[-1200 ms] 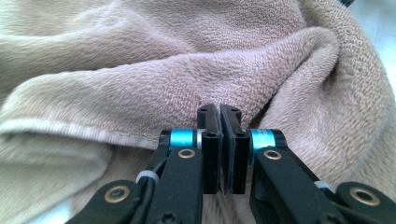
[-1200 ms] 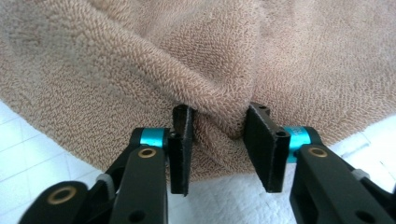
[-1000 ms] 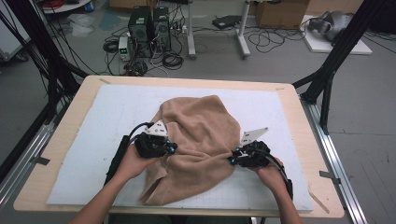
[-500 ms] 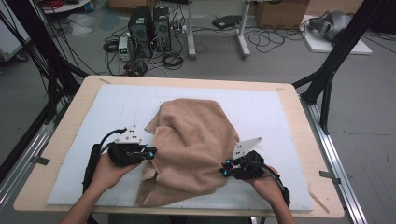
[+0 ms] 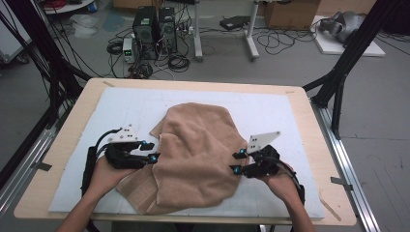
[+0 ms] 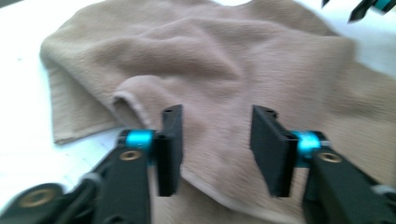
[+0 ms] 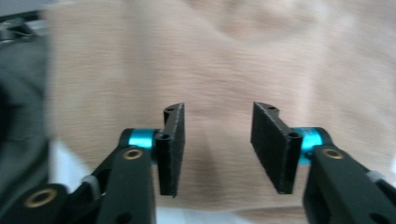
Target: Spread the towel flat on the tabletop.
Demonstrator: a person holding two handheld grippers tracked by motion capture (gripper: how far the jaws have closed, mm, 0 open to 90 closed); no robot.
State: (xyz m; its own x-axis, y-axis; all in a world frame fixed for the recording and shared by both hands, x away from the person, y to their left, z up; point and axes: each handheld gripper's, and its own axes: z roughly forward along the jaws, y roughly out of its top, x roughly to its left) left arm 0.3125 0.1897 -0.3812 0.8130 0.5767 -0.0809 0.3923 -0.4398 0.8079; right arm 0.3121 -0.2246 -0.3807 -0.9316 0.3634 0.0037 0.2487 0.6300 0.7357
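A tan towel (image 5: 198, 154) lies crumpled and partly folded on the white mat (image 5: 121, 111), its hem curling up in the left gripper view (image 6: 126, 93). My left gripper (image 5: 150, 151) is at the towel's left edge. Its jaws (image 6: 215, 140) have just been opening and stand apart over the cloth with nothing pinched. My right gripper (image 5: 235, 163) is at the towel's right edge. Its jaws (image 7: 217, 140) have also just been opening, and the towel (image 7: 261, 60) lies past them, free of the pads. The right gripper's tips (image 6: 359, 9) show beyond the towel.
The mat covers a wooden table (image 5: 309, 111) with bare borders. Black frame posts (image 5: 338, 82) rise at both back corners. Computers and cables (image 5: 154, 34) sit on the floor beyond the far edge.
The left hand drew back from the middle of the towel to its left edge. Both grippers went from shut to open, and the towel now lies flatter.
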